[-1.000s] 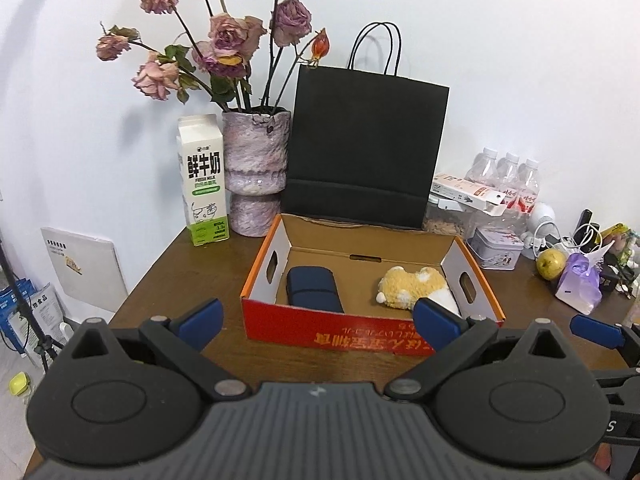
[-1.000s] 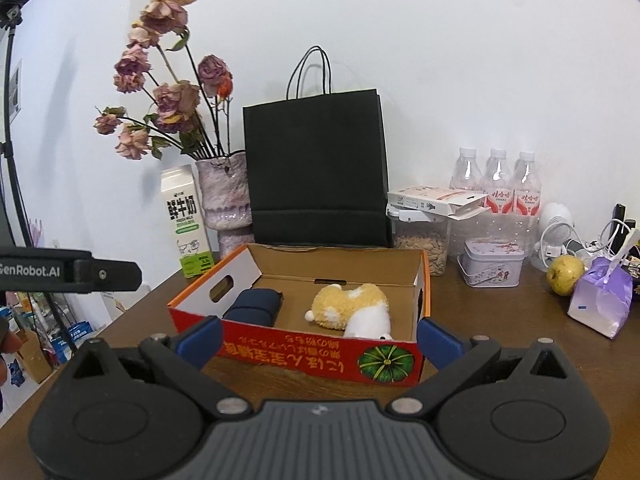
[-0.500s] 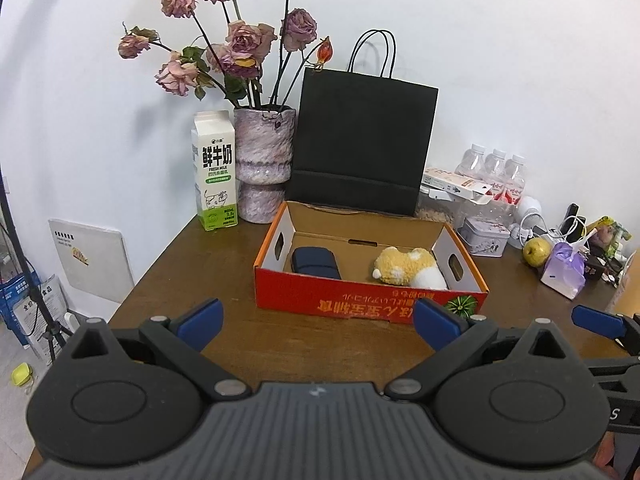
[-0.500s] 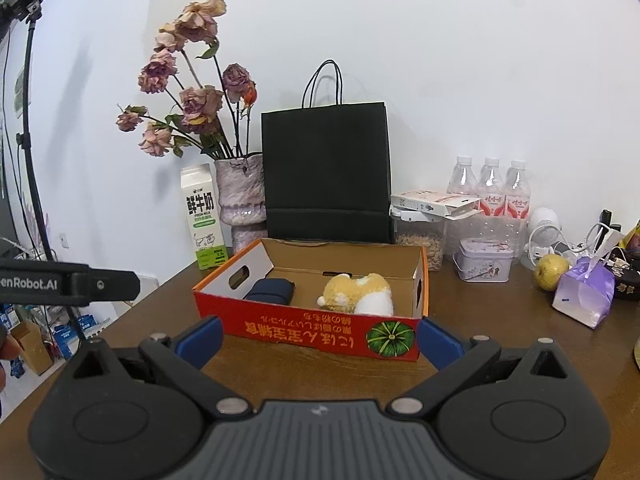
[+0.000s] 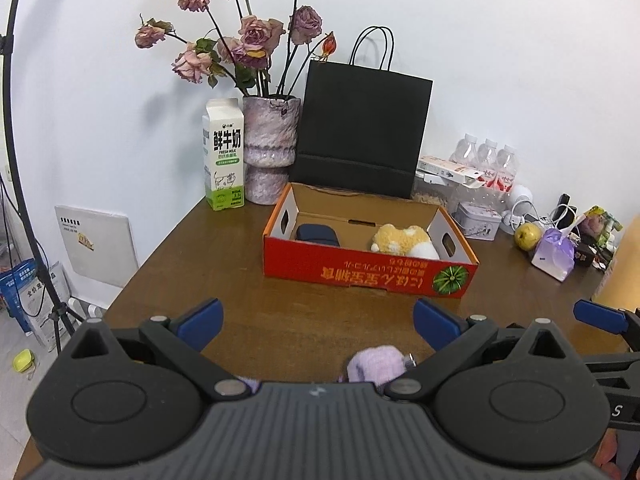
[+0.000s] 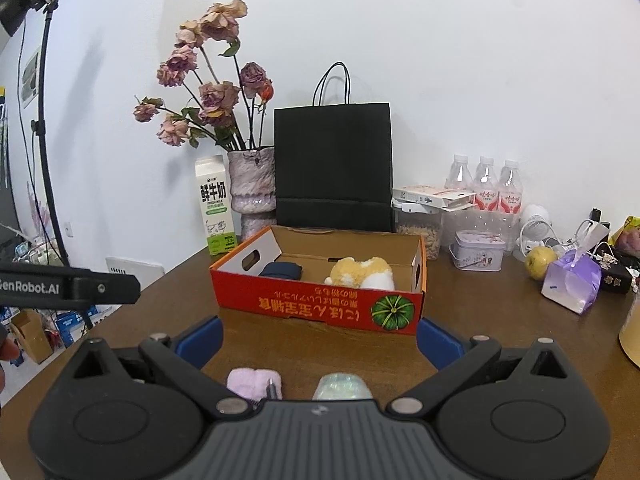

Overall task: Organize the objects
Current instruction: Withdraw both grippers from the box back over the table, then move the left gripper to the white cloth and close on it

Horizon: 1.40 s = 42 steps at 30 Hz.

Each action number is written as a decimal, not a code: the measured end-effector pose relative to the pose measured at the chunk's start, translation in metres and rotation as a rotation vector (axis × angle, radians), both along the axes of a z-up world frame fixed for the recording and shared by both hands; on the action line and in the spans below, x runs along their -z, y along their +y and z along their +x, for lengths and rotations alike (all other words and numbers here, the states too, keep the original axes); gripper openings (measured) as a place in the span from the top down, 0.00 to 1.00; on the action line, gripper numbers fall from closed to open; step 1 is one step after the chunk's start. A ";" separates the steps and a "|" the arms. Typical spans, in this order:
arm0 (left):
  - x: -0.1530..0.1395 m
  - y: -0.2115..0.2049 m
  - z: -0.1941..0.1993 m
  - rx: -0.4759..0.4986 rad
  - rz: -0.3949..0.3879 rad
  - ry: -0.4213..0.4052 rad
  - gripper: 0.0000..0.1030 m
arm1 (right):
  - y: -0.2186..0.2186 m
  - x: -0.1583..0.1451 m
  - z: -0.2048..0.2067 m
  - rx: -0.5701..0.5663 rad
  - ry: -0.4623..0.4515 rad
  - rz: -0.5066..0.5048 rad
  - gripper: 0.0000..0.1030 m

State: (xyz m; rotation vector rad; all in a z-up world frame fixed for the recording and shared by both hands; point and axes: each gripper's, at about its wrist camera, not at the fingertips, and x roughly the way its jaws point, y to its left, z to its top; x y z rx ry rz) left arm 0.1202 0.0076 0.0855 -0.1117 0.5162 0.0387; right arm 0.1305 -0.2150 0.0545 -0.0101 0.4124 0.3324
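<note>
The brown table [image 5: 168,264] carries everything, and the red cardboard box [image 5: 360,272] near its middle serves as the landmark. Behind the box stands a black paper bag [image 5: 364,128], with a flower vase [image 5: 270,148] and a milk carton [image 5: 223,160] behind its left end. Inside the box, a dark blue case [image 5: 316,234] lies at the left end and a yellow plush toy [image 5: 402,240] at the right. In front of the box, well apart from it at the near table edge, a small pink fuzzy item [image 6: 254,384] lies beside a pale mint one [image 6: 340,386]. The left gripper [image 5: 318,320] hangs over the pink item with its blue fingers spread wide, holding nothing. The right gripper [image 6: 318,338] is likewise spread wide and empty, both small items just below its gap.
</note>
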 end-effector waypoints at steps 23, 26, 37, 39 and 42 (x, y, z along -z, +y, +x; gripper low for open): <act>0.046 0.012 -0.046 -0.016 -0.011 0.107 0.00 | 0.010 0.033 -0.051 -0.017 0.059 -0.047 0.00; 0.054 0.013 -0.051 -0.019 -0.008 0.125 0.00 | 0.011 0.038 -0.054 -0.019 0.069 -0.048 0.00; 0.088 0.014 -0.058 0.000 0.026 0.221 0.00 | 0.012 0.051 -0.061 -0.015 0.095 -0.049 0.00; 0.094 0.011 -0.058 0.014 0.036 0.243 0.00 | 0.012 0.054 -0.061 -0.017 0.102 -0.050 0.00; 0.103 0.008 -0.057 0.034 0.037 0.268 0.00 | 0.012 0.057 -0.059 -0.015 0.111 -0.051 0.00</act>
